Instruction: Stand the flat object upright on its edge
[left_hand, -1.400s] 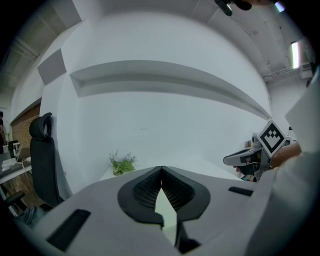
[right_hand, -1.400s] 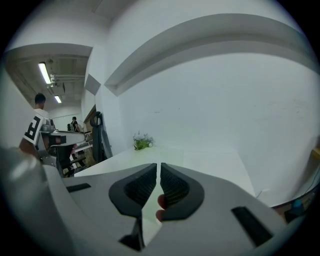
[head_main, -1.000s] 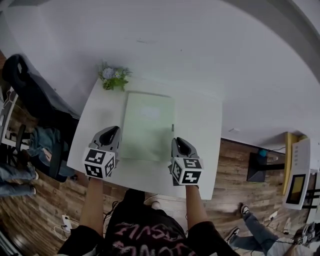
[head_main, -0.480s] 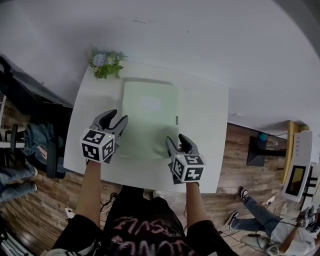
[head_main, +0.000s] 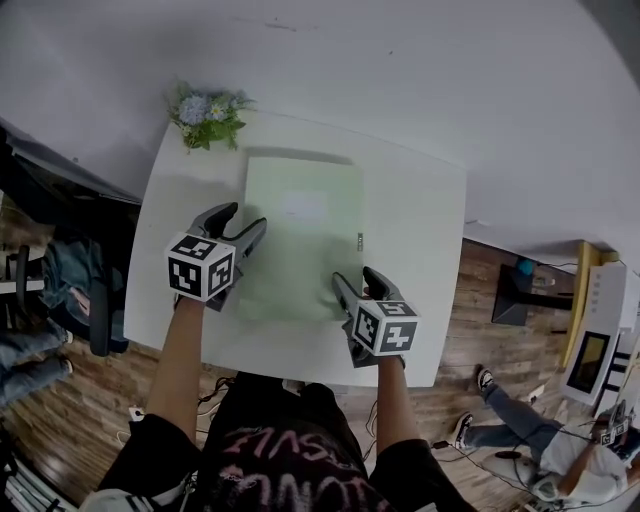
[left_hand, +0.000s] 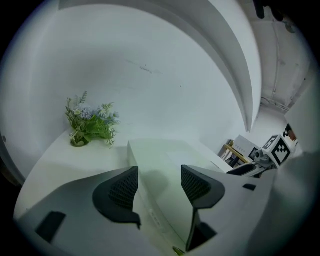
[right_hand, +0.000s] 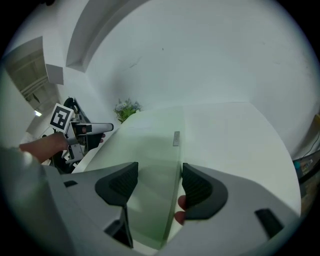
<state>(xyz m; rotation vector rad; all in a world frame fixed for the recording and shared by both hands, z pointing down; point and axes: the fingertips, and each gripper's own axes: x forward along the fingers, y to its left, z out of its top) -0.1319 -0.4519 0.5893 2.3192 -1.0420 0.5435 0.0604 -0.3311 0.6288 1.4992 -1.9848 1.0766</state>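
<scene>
Jaws on both tools have just been opening and stand wide apart, clamped on nothing. The left gripper (head_main: 248, 222) straddles the left long edge of the pale green rectangular flat object (head_main: 300, 235). The right gripper (head_main: 355, 280) straddles its right edge near the lower corner, presumably so each can pinch a side and tip it up. The flat object lies flat mid-frame on the white square table (head_main: 420, 250). Count: one flat object, one table, two grippers, and one small potted flower sprig (head_main: 207, 115) at the table's upper left corner.
</scene>
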